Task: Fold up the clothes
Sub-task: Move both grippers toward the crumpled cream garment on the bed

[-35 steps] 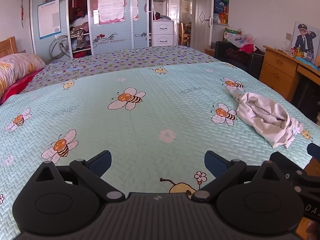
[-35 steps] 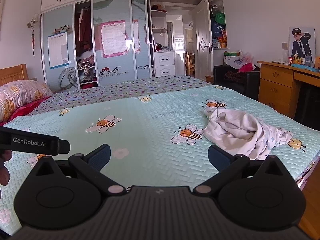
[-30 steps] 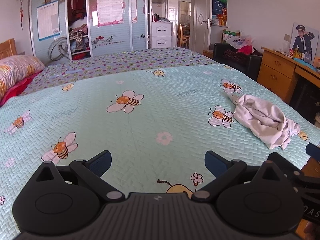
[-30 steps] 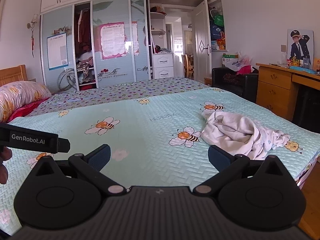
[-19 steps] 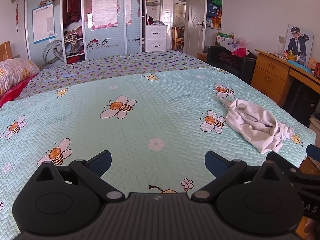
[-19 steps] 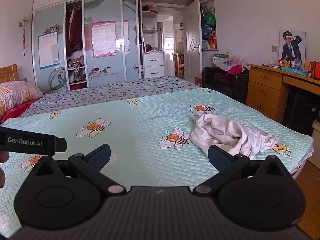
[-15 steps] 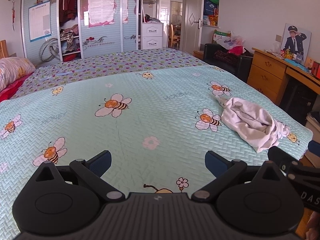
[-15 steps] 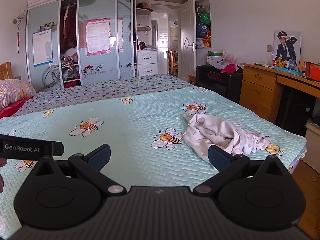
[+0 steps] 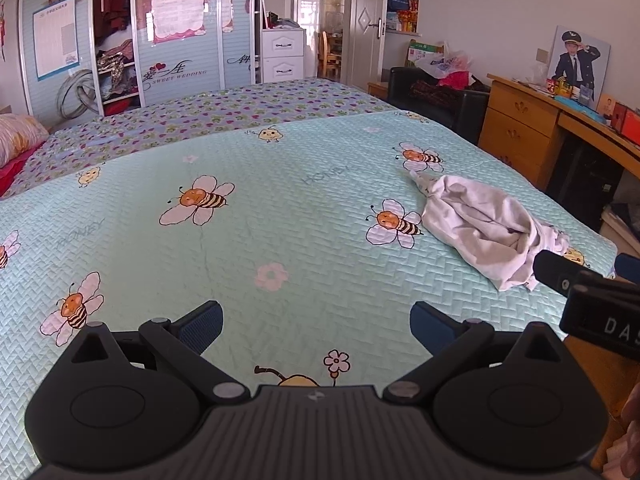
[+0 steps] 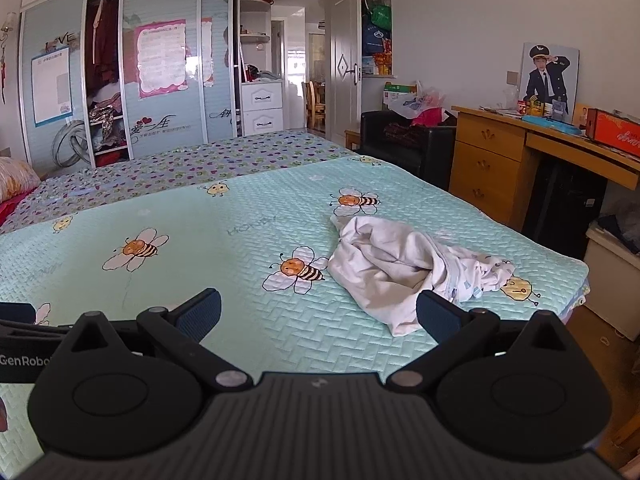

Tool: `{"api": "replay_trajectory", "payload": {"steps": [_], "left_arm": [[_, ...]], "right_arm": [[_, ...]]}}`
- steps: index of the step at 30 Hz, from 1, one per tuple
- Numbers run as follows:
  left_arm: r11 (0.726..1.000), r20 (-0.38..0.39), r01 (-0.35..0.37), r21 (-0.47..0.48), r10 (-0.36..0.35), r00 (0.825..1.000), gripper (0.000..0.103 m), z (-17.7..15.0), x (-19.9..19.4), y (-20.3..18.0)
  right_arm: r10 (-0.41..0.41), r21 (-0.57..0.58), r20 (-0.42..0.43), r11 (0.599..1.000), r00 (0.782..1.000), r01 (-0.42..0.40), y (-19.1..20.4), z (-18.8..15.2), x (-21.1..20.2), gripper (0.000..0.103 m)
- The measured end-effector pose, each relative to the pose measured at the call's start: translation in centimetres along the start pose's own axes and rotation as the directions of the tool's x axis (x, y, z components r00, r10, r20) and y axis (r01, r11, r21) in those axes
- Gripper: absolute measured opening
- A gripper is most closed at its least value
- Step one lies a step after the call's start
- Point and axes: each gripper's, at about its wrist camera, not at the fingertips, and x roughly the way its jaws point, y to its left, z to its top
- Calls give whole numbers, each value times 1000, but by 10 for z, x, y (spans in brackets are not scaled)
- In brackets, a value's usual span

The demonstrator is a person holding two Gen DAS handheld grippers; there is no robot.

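Both grippers were hanging over the near edge of the bed point(image 9: 280, 216), and neither one had anything in it. The left gripper point(image 9: 316, 320) had its fingers point(image 9: 200, 320) spread wide apart, same for the right gripper point(image 10: 318, 318), with just quilt showing between them.

The white garment point(image 9: 480, 224) was lying in a crumpled heap on the bee-print quilt point(image 10: 224, 248) near the bed's right edge, just beside one of the printed bees, and well apart from both grippers.

The right wrist view showed the garment's far end better, with a small blue print on the fabric there. It also took in more of the wooden desk point(image 10: 496, 152) and a pale bin point(image 10: 612, 276) on the floor beside the bed. The left wrist view caught the right gripper's body poking in from the right edge, sitting low in front of the garment, plus a bit of a hand point(image 9: 632, 420) in the corner.

Compared with about a second before, both cameras had pulled back and swung a little to the right, so the garment sat closer to the middle of the right view and more of the desk side had come into frame. The cloth itself hadn't moved.
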Motion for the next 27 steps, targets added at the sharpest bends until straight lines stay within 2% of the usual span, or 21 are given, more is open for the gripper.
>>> {"api": "replay_trajectory", "payload": {"steps": [14,17,22,27], "left_arm": [[998,-78,24,61,-19,997,103,5,46,-59],[996,-88,39,76,-32,996,103,8,58,-74],[989,-89,63,135,-51,995,103,21,84,-109],[982,-84,96,165,-83,993,103,43,117,-143]], "right_arm": [[-37,83,-59,996,998,42,-54,-5,46,103],[-52,113,-77,992,996,61,-70,-22,54,103],[-92,155,-118,982,989,110,-105,-28,73,103],[-118,199,-112,970,987,139,-137,-26,95,103]]}}
